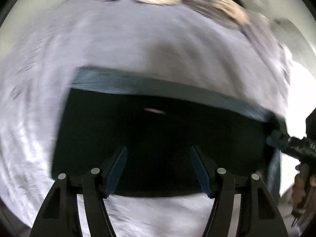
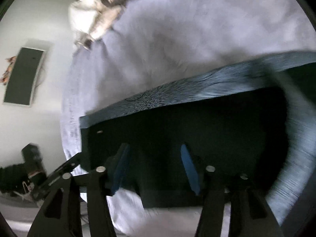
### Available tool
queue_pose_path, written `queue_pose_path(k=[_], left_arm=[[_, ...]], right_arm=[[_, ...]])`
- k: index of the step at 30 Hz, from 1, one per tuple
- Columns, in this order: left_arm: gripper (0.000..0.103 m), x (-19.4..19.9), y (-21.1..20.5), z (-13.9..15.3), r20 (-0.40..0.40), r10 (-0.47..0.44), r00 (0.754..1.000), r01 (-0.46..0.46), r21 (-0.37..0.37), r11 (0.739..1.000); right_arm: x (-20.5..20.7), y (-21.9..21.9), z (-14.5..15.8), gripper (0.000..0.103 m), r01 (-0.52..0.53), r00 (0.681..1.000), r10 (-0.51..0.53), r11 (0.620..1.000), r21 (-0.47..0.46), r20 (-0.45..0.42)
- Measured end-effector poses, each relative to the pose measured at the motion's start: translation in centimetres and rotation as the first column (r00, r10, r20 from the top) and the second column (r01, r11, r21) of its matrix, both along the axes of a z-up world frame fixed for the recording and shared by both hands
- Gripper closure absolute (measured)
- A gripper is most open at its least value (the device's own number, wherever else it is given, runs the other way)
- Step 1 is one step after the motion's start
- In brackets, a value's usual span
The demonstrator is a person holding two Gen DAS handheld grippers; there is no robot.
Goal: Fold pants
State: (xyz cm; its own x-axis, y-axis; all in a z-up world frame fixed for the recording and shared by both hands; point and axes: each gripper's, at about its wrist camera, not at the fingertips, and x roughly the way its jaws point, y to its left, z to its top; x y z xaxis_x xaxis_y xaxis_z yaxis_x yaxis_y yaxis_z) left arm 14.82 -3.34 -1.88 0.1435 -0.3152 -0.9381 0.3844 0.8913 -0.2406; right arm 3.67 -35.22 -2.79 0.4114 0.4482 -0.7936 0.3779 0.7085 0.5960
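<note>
Both grippers, left gripper and right gripper, were spread wide, holding nothing, above the dark pants on the pale bed sheet.

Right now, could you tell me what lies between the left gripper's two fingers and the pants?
Nothing shows there. In the left wrist view the open left gripper hangs over the dark pants with only that fabric seen between its fingers; contact cannot be judged.
</note>
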Motion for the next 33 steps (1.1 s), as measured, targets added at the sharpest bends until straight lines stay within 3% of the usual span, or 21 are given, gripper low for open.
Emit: queue_pose_path(k=[2, 5, 7, 9, 12, 14, 18, 19, 20, 21, 23, 25, 29, 32, 33], left_arm=[[0.036, -1.5, -3.7, 0.4, -0.044, -0.089, 0.995, 0.087, -0.055, 0.995], [0.036, -3.5, -10.5, -0.1, -0.119, -0.223, 0.968, 0.206, -0.141, 0.968], [0.036, -5.5, -15.2, -0.8, -0.164, -0.317, 0.934, 0.288, -0.179, 0.941], [0.036, -8.3, -20.4, -2.1, -0.222, -0.413, 0.883, 0.369, -0.216, 0.904], [0.036, -11.6, -25.8, -4.1, -0.291, -0.491, 0.821, 0.437, -0.232, 0.869], [0.036, -13.5, -27.9, -5.3, -0.327, -0.521, 0.789, 0.474, -0.218, 0.853], [0.036, -15.9, -30.3, -7.3, -0.388, -0.569, 0.725, 0.526, -0.222, 0.821], [0.039, -16.8, -30.4, -7.2, -0.394, -0.578, 0.715, 0.535, -0.224, 0.814], [0.049, -17.1, -31.0, -7.3, -0.402, -0.582, 0.707, 0.539, -0.226, 0.811], [0.062, -17.1, -31.4, -7.3, -0.407, -0.583, 0.703, 0.539, -0.231, 0.81], [0.066, -16.8, -32.4, -6.3, -0.408, -0.591, 0.696, 0.526, -0.271, 0.806], [0.066, -16.8, -33.7, -4.4, -0.382, -0.6, 0.703, 0.51, -0.317, 0.8], [0.066, -14.4, -37.0, -1.2, -0.306, -0.584, 0.752, 0.478, -0.358, 0.802], [0.066, -11.7, -41.4, 0.2, -0.217, -0.549, 0.807, 0.458, -0.356, 0.815], [0.058, -10.4, -42.4, 0.4, -0.188, -0.533, 0.825, 0.453, -0.341, 0.823]], right_arm=[[-3.7, -2.2, 1.7, 0.035, 0.058, 0.998, -0.057, 0.998, -0.018, 0.024], [-10.0, -6.3, 1.8, 0.034, 0.182, 0.983, -0.183, 0.983, -0.027, -0.027], [-15.4, -9.0, 0.5, 0.034, 0.268, 0.957, -0.27, 0.963, -0.039, -0.106], [-20.1, -11.0, -1.1, 0.034, 0.319, 0.928, -0.324, 0.946, -0.058, -0.182], [-24.3, -12.7, -2.8, 0.034, 0.336, 0.907, -0.341, 0.94, -0.065, -0.246], [-26.4, -13.5, -4.4, 0.035, 0.333, 0.908, -0.321, 0.943, -0.004, -0.269], [-27.1, -13.4, -7.0, 0.035, 0.316, 0.933, -0.265, 0.927, 0.202, -0.244], [-26.9, -13.1, -7.9, 0.039, 0.302, 0.941, -0.242, 0.915, 0.267, -0.235], [-26.6, -12.8, -8.5, 0.063, 0.292, 0.946, -0.226, 0.907, 0.302, -0.234], [-26.3, -12.7, -8.9, 0.081, 0.279, 0.948, -0.206, 0.904, 0.324, -0.241], [-26.0, -13.1, -8.7, 0.082, 0.264, 0.958, -0.199, 0.889, 0.373, -0.205], [-25.8, -14.4, -7.3, 0.084, 0.271, 0.963, -0.238, 0.849, 0.455, -0.128], [-24.5, -18.5, -4.6, 0.084, 0.311, 0.933, -0.359, 0.784, 0.538, -0.016], [-23.1, -23.2, -3.6, 0.085, 0.364, 0.883, -0.468, 0.736, 0.571, 0.04], [-22.5, -24.7, -3.6, 0.085, 0.382, 0.866, -0.498, 0.726, 0.572, 0.052]])
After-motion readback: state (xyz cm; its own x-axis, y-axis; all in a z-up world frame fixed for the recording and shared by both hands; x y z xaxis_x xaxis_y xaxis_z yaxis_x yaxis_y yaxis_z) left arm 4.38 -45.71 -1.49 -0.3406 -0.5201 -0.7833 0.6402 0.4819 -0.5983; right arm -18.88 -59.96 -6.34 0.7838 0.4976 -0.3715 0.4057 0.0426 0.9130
